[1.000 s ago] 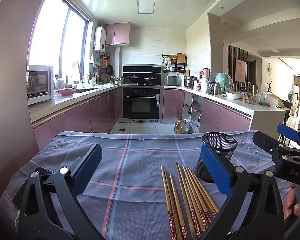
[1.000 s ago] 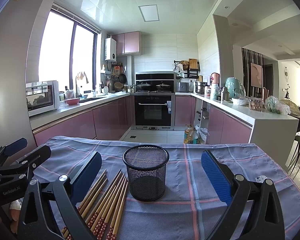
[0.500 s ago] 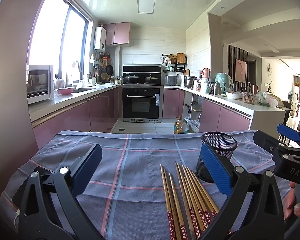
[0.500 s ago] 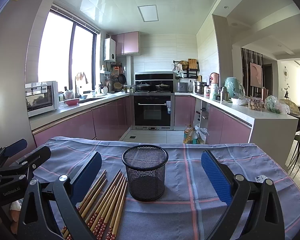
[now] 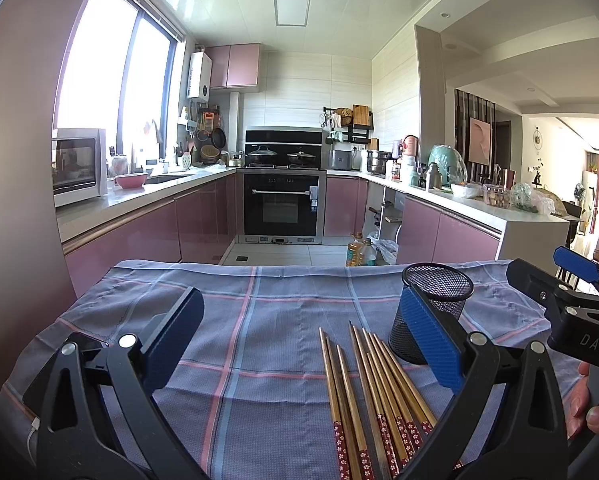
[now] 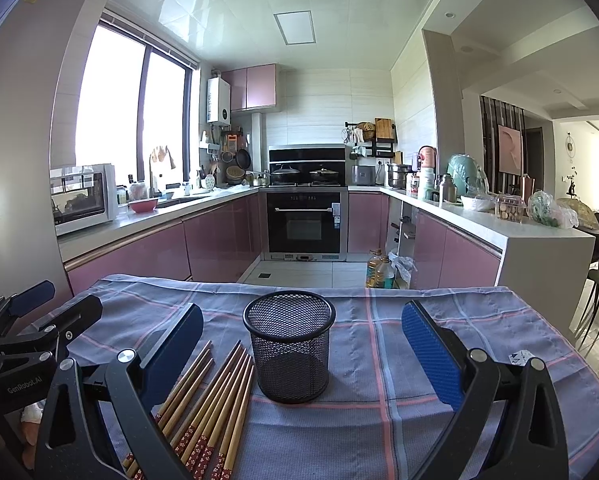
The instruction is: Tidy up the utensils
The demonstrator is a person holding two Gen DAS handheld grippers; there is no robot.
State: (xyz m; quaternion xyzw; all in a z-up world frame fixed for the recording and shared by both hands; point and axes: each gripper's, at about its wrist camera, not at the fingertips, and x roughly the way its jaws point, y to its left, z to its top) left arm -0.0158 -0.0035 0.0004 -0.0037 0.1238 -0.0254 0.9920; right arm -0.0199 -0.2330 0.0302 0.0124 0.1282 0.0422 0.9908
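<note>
Nothing is changing since the earlier frames: both grippers are staying put. The left gripper (image 5: 299,340) and right gripper (image 6: 303,344) are hovering released, gaping wide over the cloth (image 5: 259,320), grasping nothing. The chopsticks (image 5: 363,384) are lying flat just left of the upright mesh cup (image 6: 289,344). Bare cloth is stretching left and right of them. The chopsticks' red ends are running off the bottom edge

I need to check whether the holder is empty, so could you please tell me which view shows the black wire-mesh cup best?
The right wrist view: the black wire-mesh cup stands centred, unobstructed, visibly empty. In the left wrist view, a blue tool pad covers its lower left.
</note>
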